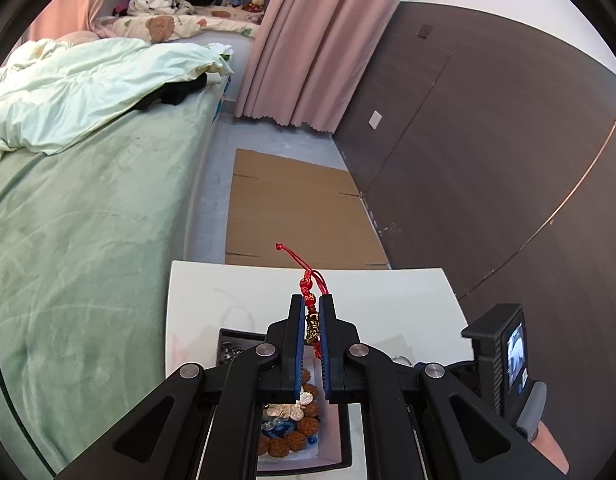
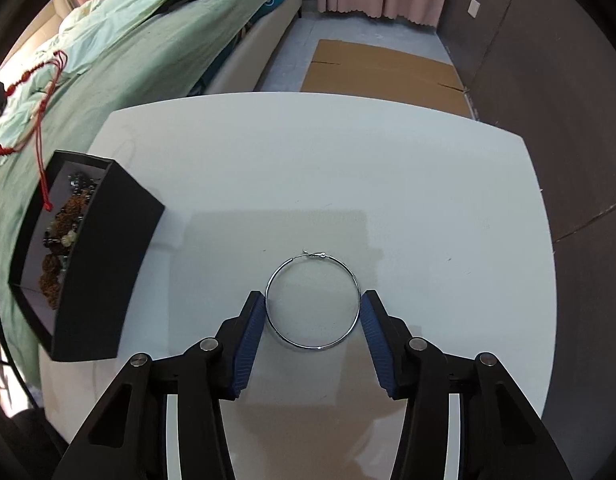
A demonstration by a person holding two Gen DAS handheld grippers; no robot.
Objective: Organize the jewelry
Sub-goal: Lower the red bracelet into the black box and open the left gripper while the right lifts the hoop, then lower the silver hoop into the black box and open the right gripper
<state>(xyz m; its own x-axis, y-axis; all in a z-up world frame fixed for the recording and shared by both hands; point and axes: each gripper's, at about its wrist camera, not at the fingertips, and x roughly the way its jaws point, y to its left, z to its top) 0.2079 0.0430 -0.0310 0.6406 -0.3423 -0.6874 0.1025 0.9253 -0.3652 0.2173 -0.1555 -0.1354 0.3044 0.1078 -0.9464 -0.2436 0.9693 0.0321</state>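
My left gripper (image 1: pixel 311 300) is shut on a red cord bracelet (image 1: pixel 309 300) with red beads and a gold charm, held above a black jewelry box (image 1: pixel 343 432) that holds brown bead bracelets and other pieces. In the right wrist view the same bracelet (image 2: pixel 36 92) dangles at the far left over the box (image 2: pixel 108 264). My right gripper (image 2: pixel 312 300) is open, its fingers on either side of a thin silver hoop earring (image 2: pixel 347 276) lying flat on the white table (image 2: pixel 347 168); the pads sit beside the ring, contact unclear.
A bed with a green cover (image 1: pixel 88 220) runs along the table's left side. Flattened cardboard (image 1: pixel 296 216) lies on the floor beyond the table, by a dark wall (image 1: pixel 487 160) and pink curtains (image 1: pixel 308 40). The right gripper's body (image 1: pixel 503 360) shows at right.
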